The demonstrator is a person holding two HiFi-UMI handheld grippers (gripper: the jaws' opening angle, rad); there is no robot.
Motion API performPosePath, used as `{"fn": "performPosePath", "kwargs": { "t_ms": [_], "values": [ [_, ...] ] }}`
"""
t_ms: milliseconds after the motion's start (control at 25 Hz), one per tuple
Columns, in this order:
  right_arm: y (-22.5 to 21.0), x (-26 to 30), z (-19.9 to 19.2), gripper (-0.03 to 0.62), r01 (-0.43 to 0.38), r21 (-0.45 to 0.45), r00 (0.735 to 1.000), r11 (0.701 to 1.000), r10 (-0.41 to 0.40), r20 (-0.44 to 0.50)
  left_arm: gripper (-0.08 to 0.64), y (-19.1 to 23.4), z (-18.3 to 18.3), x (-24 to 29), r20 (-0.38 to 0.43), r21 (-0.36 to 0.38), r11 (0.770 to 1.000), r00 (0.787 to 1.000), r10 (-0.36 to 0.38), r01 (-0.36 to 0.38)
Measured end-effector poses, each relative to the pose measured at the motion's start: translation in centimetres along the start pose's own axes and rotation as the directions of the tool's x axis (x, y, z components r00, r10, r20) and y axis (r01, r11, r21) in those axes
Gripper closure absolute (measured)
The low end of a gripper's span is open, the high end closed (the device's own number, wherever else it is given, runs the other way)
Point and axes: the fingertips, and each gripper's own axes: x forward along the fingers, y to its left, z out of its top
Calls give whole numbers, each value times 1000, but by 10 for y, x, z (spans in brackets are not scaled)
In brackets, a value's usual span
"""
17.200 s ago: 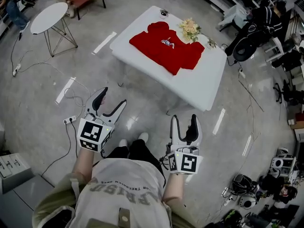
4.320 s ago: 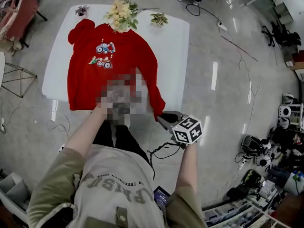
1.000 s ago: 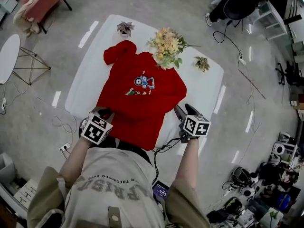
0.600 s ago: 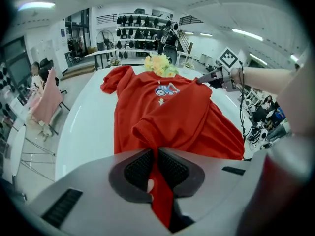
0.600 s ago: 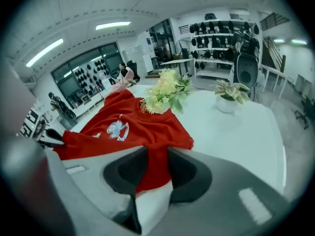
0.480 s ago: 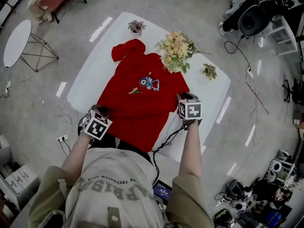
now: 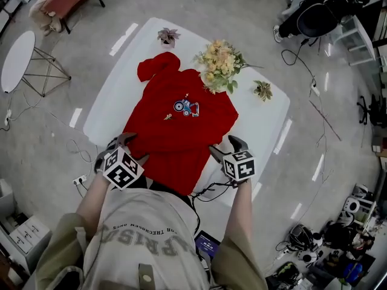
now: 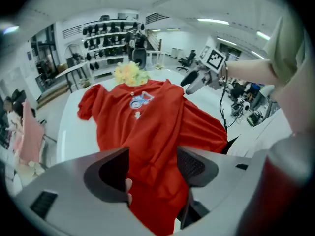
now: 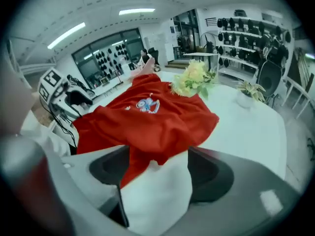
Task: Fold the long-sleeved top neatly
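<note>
– Across the white rectangular table [image 7: 266,125], the red long-sleeved fabric top [image 7: 181,132] is lying spread out, print facing up. Its long axis is running from the near edge toward the far edge, and its hem is hanging over the near edge.

– And the grippers?

– Both are hovering at the near edge, with the top stretching away ahead of them. The left gripper [image 7: 130,147] is sitting at the garment's left side. Its jaws have just been opening and are standing apart, with red cloth lying loose between them. The right gripper [image 7: 225,148] is sitting at the right side. Its jaws have likewise just been opening and are gaping wide over a drooping edge of cloth and bare table.

– Which is nearer the fabric?

– The left, I'd judge: cloth is filling its gap, while the right is only reaching the fringe. Any side fold would be going crosswise to that long axis.

– Anything crowding it?

– The pale yellow flower bouquet [image 7: 221,62] is touching the far right shoulder. A small potted plant [image 7: 167,36] is standing at the far-left corner, and a second potted plant [image 7: 262,90] is standing near the far-right corner.
</note>
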Motion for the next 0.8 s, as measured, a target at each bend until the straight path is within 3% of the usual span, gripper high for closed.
{"fn": "performPosePath", "kwargs": {
  "t_ms": [120, 160, 240, 320, 600, 800],
  "values": [
    [-1, 19, -13, 273, 53, -63, 997, 997, -57, -58, 272, -28, 12, 32, -63, 145, 987, 996, -59, 67],
    [1, 19, -12, 352, 61, -84, 996, 995, -66, -59, 269, -34, 7, 41, -110, 187, 979, 992, -63, 83],
    [3, 12, -10, 449, 80, -138, 994, 987, -89, -65, 266, -40, -9, 49, -196, 243, 963, 978, -71, 118],
    [3, -1, -13, 553, 117, -198, 988, 973, -135, -79, 264, -44, -21, 48, -231, 247, 956, 968, -100, 158],
    [-22, -18, -54, 554, 198, -329, 944, 923, -271, -190, 264, -69, -25, 46, -196, 213, 945, 958, -209, 249],
    [-27, -13, -59, 551, 217, -321, 937, 922, -289, -196, 264, -77, -24, 44, -171, 201, 943, 958, -232, 264]
  ]
}}
